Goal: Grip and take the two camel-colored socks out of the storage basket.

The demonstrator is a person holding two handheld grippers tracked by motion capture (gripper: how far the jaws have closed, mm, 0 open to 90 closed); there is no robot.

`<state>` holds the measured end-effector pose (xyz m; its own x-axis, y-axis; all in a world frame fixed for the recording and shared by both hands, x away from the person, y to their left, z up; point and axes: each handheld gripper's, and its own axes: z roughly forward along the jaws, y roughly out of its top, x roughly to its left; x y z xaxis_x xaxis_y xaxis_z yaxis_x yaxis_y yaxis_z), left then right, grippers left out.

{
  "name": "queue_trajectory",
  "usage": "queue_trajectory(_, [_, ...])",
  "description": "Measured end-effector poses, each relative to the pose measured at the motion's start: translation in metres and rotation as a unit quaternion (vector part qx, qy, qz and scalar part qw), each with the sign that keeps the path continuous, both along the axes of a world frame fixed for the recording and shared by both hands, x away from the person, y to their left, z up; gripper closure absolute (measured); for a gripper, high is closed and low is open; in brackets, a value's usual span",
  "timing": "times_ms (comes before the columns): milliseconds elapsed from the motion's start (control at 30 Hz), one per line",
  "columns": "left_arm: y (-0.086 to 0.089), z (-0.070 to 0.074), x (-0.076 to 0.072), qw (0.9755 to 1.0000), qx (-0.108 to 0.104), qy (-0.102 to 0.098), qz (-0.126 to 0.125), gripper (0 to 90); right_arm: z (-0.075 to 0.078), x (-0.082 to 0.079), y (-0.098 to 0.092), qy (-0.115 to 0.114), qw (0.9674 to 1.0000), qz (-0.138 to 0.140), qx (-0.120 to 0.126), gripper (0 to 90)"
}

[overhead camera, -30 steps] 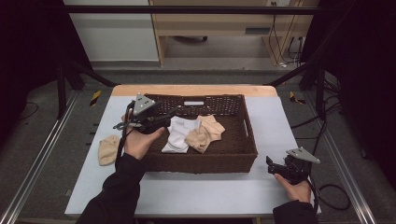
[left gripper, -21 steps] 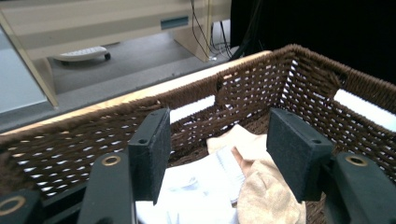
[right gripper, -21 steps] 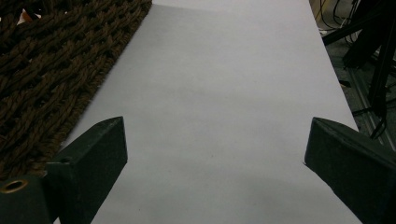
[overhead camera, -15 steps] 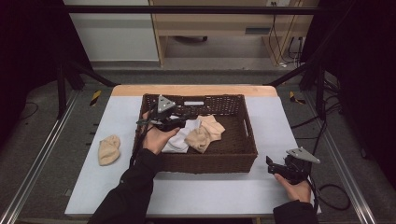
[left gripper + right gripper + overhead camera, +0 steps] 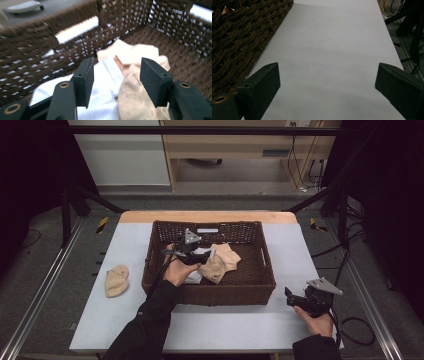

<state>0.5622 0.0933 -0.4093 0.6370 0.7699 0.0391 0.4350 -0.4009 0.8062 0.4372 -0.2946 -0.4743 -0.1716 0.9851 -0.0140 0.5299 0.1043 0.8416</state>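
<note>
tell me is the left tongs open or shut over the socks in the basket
Open: in the left gripper view the left tongs show two pads apart, empty, above white sock and beige sock.

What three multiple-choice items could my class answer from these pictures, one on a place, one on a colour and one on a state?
1. Where does the single beige sock lie?
A. in the basket
B. on the table left of the basket
C. on the floor

2. What colour is the wicker basket?
A. dark brown
B. white
C. green

3. How do the left gripper's jaws stand?
A. shut on a sock
B. shut on nothing
C. open over the socks

Answers:
1 B, the high view shows it on the pale table, apart from the basket.
2 A, its weave is dark brown.
3 C, the left gripper view shows a gap between them, above the white sock.
</note>
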Motion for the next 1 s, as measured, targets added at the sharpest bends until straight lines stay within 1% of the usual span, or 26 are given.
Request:
queue_trajectory(133, [-0.007,-0.011,0.003,0.9997,0.020,0.014,-0.009,45.4,0.000,0.000,0.000,0.000,1.0000,-0.001,0.000,6.4])
queue_trajectory(200, [-0.009,-0.014,0.003,0.9990,0.039,0.017,-0.011,45.4,0.000,0.000,0.000,0.000,1.0000,-0.001,0.000,6.4])
queue_trajectory(233, [-0.008,-0.014,0.004,0.9988,0.043,0.018,-0.012,45.7,0.000,0.000,0.000,0.002,1.0000,-0.001,0.000,6.4])
queue_trajectory(267, [-0.008,-0.015,0.004,0.9990,0.039,0.019,-0.010,46.1,0.000,0.000,0.000,0.002,1.0000,-0.001,-0.001,6.4])
queue_trajectory(333, [-0.008,-0.016,0.005,0.9989,0.038,0.023,-0.010,46.8,0.000,0.000,0.000,0.001,1.0000,0.001,-0.002,6.6])
queue_trajectory(367, [-0.008,-0.018,0.006,0.9984,0.045,0.031,-0.013,47.3,0.000,0.000,0.000,0.001,1.0000,0.001,-0.002,6.6])
queue_trajectory(433, [-0.008,-0.020,0.007,0.9980,0.046,0.040,-0.017,48.2,0.000,0.000,0.000,0.002,1.0000,0.000,-0.001,6.7])
queue_trajectory(500, [-0.008,-0.021,0.007,0.9978,0.046,0.043,-0.020,48.8,0.000,0.000,0.000,0.002,1.0000,0.000,-0.001,6.8])
queue_trajectory(533, [-0.008,-0.023,0.008,0.9972,0.050,0.052,-0.023,49.9,0.000,0.000,0.000,0.001,1.0000,0.001,-0.002,6.8])
queue_trajectory(700, [-0.011,-0.027,0.009,0.9948,0.071,0.065,-0.033,52.1,0.000,0.000,0.000,0.002,1.0000,0.000,-0.001,6.9])
queue_trajectory(733, [-0.011,-0.027,0.009,0.9948,0.071,0.065,-0.033,52.4,0.000,0.000,0.000,0.002,1.0000,0.000,-0.001,6.9])
queue_trajectory(767, [-0.013,-0.030,0.009,0.9931,0.082,0.072,-0.042,52.6,0.000,0.000,0.000,0.001,1.0000,-0.001,0.000,6.9])
queue_trajectory(800, [-0.013,-0.030,0.009,0.9931,0.082,0.072,-0.042,52.9,0.000,0.000,0.000,0.001,1.0000,-0.001,0.000,6.9])
queue_trajectory(833, [-0.013,-0.031,0.009,0.9916,0.093,0.076,-0.047,52.9,0.000,0.000,0.000,0.001,1.0000,-0.001,0.000,7.0])
queue_trajectory(867, [-0.014,-0.032,0.010,0.9904,0.098,0.083,-0.052,54.1,0.000,0.000,0.000,0.001,1.0000,-0.001,0.000,7.0])
queue_trajectory(933, [-0.014,-0.032,0.010,0.9899,0.099,0.086,-0.054,56.7,0.000,0.000,0.000,0.002,1.0000,0.000,0.000,7.0])
queue_trajectory(967, [-0.015,-0.033,0.010,0.9890,0.102,0.091,-0.057,58.5,0.000,0.000,0.000,0.002,1.0000,0.001,-0.001,7.1])
queue_trajectory(1000, [-0.015,-0.033,0.010,0.9890,0.102,0.091,-0.057,60.4,0.000,0.000,0.000,0.002,1.0000,0.001,-0.001,7.2])
